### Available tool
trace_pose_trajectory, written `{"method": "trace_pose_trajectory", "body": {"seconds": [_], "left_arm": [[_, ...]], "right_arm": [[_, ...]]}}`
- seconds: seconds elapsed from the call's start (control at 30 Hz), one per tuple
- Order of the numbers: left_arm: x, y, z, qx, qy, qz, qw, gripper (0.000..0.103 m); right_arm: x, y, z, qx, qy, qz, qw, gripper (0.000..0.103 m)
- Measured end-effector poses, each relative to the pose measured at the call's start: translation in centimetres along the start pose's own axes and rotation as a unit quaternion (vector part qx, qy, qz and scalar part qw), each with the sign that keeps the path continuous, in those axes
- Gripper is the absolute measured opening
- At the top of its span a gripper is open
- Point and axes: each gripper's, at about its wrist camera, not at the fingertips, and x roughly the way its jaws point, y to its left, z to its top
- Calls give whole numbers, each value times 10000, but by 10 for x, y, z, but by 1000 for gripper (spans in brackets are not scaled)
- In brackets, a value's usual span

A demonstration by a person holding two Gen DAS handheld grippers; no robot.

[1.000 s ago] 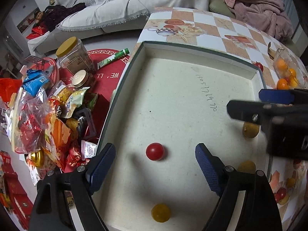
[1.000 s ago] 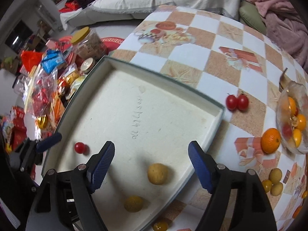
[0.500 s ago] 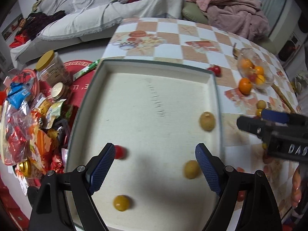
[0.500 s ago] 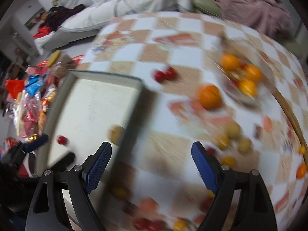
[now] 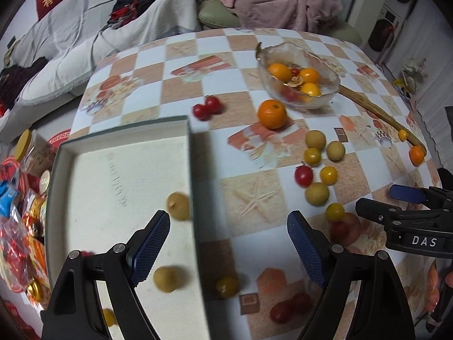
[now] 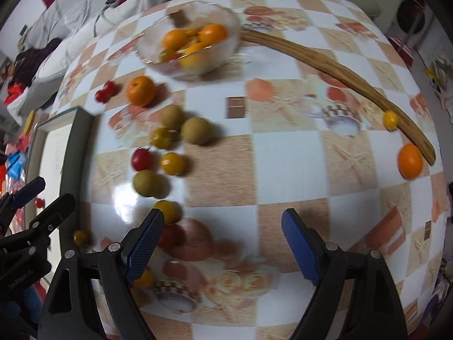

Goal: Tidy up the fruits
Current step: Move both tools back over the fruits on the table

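Observation:
My left gripper is open and empty, straddling the right rim of the shallow tray. The tray holds two tan round fruits, a small red one and a yellow one, partly hidden by my finger. My right gripper is open with nothing between its fingers, over bare tablecloth. A cluster of tan, yellow and red fruits lies just ahead of its left finger. An orange and two cherry tomatoes lie beyond. A glass bowl holds several oranges.
A long wooden stick curves across the far right, with a small yellow fruit and an orange beside it. Snack bags and jars crowd the space left of the tray. A sofa with blankets lies behind the table.
Both grippers have swept right, from over the tray's floor toward the patterned tablecloth. The tray now sits at the left of both views. Both stay open.

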Motion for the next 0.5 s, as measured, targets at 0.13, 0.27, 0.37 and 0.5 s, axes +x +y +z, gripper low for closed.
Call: {"method": "trace_pose_trajectory", "body": {"seconds": [0.13, 0.27, 0.37, 0.5], "left_arm": [[18, -16, 8, 185, 160, 40, 9997, 86], [30, -26, 5, 293, 301, -29, 9991, 86], [32, -33, 4, 289, 309, -222, 9989, 86], [33, -42, 6, 262, 309, -390, 9984, 86]], "right_arm": [[1, -16, 8, 112, -64, 44, 9999, 87], [3, -23, 20, 118, -156, 119, 9997, 87], [7, -20, 30, 11, -185, 252, 9995, 80], [13, -12, 43, -201, -166, 516, 9983, 67]]}}
